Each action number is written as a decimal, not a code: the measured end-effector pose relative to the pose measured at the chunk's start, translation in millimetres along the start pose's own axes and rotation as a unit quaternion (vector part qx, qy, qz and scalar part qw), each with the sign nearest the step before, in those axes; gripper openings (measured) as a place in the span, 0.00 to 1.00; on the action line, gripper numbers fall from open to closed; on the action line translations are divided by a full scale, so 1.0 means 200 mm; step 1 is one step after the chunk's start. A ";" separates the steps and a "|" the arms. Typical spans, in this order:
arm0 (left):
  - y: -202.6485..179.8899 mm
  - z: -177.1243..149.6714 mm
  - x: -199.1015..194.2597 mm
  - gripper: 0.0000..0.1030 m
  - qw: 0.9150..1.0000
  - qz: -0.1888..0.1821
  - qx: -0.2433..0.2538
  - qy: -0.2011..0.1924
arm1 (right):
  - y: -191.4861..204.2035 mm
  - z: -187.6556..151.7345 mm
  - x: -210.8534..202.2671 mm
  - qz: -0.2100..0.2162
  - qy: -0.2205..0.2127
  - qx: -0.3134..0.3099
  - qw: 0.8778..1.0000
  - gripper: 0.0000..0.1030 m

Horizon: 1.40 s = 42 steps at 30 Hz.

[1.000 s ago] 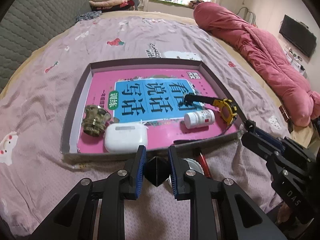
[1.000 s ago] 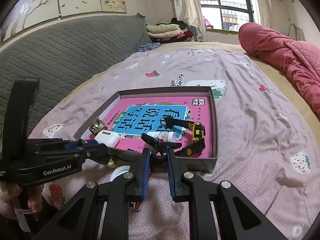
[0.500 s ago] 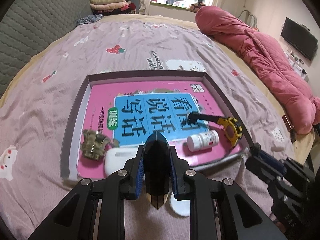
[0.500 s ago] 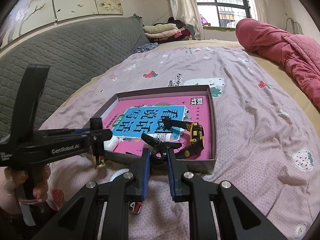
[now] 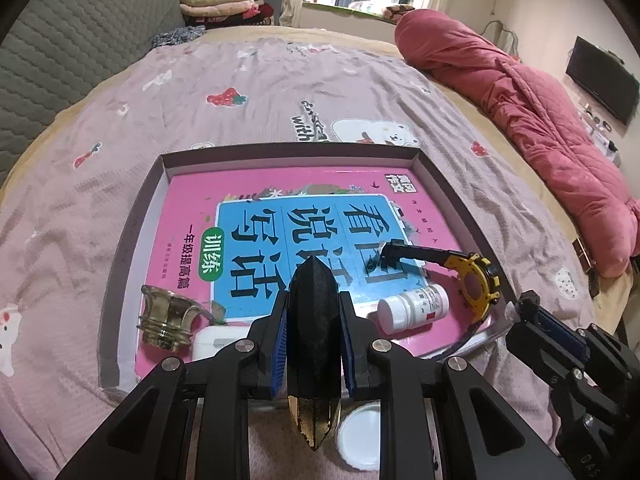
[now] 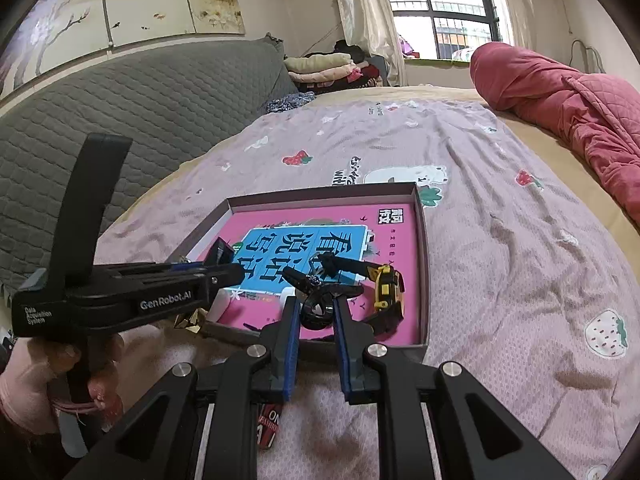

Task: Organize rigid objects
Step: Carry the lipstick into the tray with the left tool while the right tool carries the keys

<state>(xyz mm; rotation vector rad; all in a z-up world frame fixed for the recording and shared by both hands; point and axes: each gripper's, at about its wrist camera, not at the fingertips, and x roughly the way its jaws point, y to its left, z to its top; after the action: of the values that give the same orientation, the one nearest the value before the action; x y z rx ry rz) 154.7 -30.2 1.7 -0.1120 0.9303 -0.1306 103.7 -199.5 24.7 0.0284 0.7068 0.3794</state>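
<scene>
My left gripper is shut on a black faceted crystal-shaped piece with a gold tip, held over the near edge of a shallow box. A pink and blue book lies in the box. On it rest a brass ornament, a white earbud case, a white pill bottle and a yellow-black watch. My right gripper is shut on a black ring-shaped clip, just above the box's near wall. The left gripper shows at the left in the right wrist view.
The box sits on a bed with a purple printed sheet. A white round lid and a red-labelled item lie on the sheet under the grippers. A pink quilt is bundled at the right, and a grey headboard stands at the left.
The left gripper has lifted the black and gold piece off the sheet and carried it forward over the box's near edge. The right gripper has stayed put with its clip.
</scene>
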 end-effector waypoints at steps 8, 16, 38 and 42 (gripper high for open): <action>0.00 0.04 0.05 0.22 1.000 0.005 -0.002 -0.002 | 0.03 0.00 0.05 0.005 0.013 -0.016 1.000 0.16; 0.01 0.06 0.11 0.22 1.000 0.006 -0.005 0.003 | 0.04 -0.01 0.10 0.006 0.023 -0.019 1.000 0.16; 0.06 0.03 0.17 0.23 1.000 -0.010 -0.025 0.011 | 0.03 -0.02 0.23 0.009 0.054 -0.017 0.998 0.16; 0.07 0.01 0.17 0.23 0.999 -0.014 -0.027 0.011 | 0.03 -0.02 0.24 0.010 0.055 -0.016 0.998 0.17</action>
<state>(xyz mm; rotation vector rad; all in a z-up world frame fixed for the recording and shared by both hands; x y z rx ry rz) 176.8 -21.4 -25.3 -0.1729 0.9548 -0.1323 132.3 -178.4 -8.1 -0.0150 0.8106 0.4139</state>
